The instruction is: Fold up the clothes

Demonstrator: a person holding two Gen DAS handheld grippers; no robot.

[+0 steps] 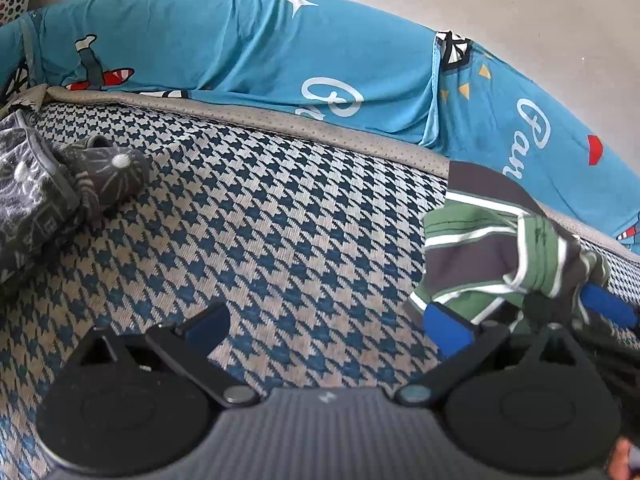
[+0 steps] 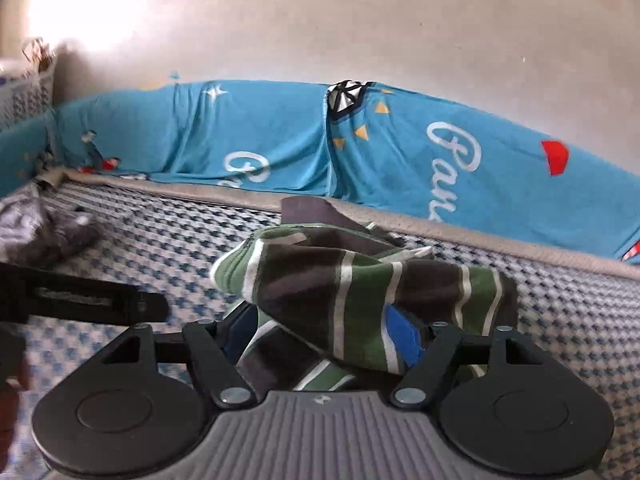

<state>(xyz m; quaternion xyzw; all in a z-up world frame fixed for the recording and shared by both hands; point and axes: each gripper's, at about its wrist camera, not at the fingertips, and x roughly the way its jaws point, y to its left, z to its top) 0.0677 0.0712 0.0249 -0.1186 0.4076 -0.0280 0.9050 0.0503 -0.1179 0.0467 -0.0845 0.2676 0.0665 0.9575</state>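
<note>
Left hand-held gripper (image 1: 326,330): jaws spread wide apart, holding nothing, poised over bare houndstooth mattress cover (image 1: 256,232). One blue-padded finger (image 1: 446,330) sits at the lower edge of the striped garment (image 1: 496,252); whether it touches the cloth cannot be told.

Right hand-held gripper (image 2: 320,334): jaws partly open with the striped garment (image 2: 360,300) bunched between them. The cloth drapes over the blue pad of one finger (image 2: 402,334) and hides most of the other. Whether the pads actually pinch the fabric cannot be told. In the left wrist view this gripper's blue finger (image 1: 608,304) emerges from beneath the garment's folds.

Striped garment: green, dark grey and white bands, crumpled in a loose heap on the bed, lying close to the bed's far edge, with a dark grey flap reaching the grey border strip (image 1: 280,120) of the mattress cover.

Second item, a dark grey patterned garment (image 1: 52,188): heaped toward the far left corner of the bed, well apart from the striped one and from both grippers.

Beyond the far edge: a blue printed sheet (image 1: 224,48) with white script, a star and small triangles covers a raised padded surround. Behind it, a plain pale wall (image 2: 360,20); a white perforated basket (image 2: 28,88) stands at the far left corner.
</note>
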